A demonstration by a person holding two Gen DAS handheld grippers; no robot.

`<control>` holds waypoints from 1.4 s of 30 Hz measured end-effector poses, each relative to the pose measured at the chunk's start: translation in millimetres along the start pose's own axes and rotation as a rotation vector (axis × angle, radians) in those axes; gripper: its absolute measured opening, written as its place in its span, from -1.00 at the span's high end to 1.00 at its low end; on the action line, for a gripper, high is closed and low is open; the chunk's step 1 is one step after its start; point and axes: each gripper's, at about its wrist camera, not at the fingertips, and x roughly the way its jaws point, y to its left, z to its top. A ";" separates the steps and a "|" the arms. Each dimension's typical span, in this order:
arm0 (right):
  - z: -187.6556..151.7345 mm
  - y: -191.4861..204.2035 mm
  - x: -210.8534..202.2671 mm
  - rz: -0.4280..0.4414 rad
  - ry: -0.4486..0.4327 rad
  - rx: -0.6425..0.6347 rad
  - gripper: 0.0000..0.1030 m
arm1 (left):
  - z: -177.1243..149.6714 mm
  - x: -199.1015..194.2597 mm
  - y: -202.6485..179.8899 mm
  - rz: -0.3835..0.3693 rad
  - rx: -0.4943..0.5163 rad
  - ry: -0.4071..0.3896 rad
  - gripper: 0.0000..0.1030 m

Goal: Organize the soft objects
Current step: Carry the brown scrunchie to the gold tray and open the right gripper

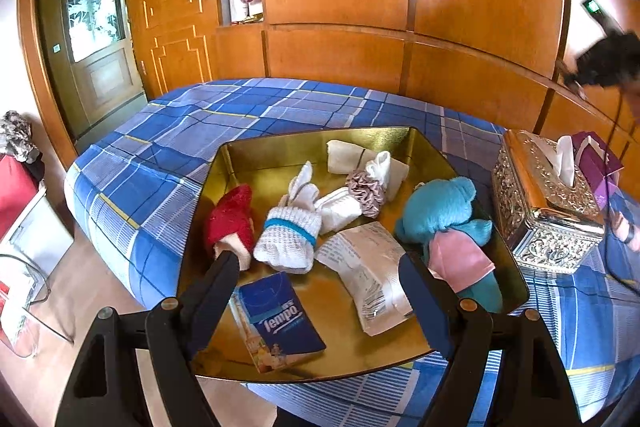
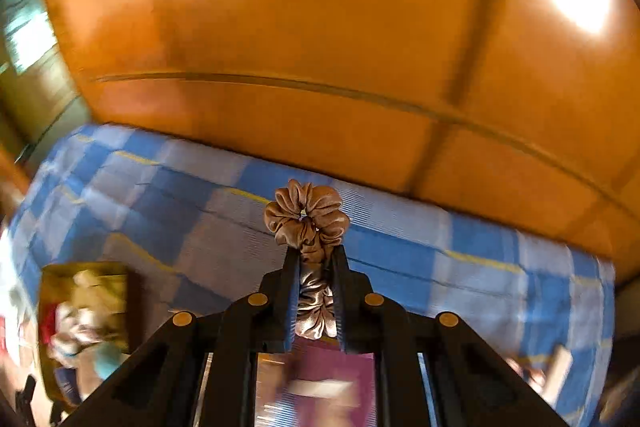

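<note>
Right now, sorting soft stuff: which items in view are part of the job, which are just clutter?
Job:
- brown scrunchie, clamped in right gripper
- gold tray
- blue plush toy
- white sock roll
- red sock
- pale scrunchie
- left gripper, open over the tray

Clutter:
- silver tissue box
- purple bag
- checked bedsheet

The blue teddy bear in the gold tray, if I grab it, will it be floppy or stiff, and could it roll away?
The blue teddy bear looks plush and fuzzy, so it will probably squash under the pads and its limbs may droop. It seems light for its size. Lying slumped against the gold tray wall, it is unlikely to roll.
</note>
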 end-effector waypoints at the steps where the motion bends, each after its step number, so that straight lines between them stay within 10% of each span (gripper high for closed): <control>1: 0.7 15.3 -0.9 0.029 -0.007 -0.024 0.74 | 0.2 -1.0 1.7 0.005 -0.005 -0.003 -0.60; 15: -115.5 208.2 -5.6 0.407 0.053 -0.437 0.74 | 4.3 -11.5 12.1 0.045 -0.023 -0.044 -0.60; 27: -185.7 229.8 0.9 0.496 0.119 -0.447 0.74 | 6.4 -15.7 15.9 0.059 -0.035 -0.065 -0.61; 42: -190.3 260.2 32.9 0.442 0.148 -0.433 0.74 | 5.6 -10.0 27.2 0.074 -0.066 -0.049 -0.63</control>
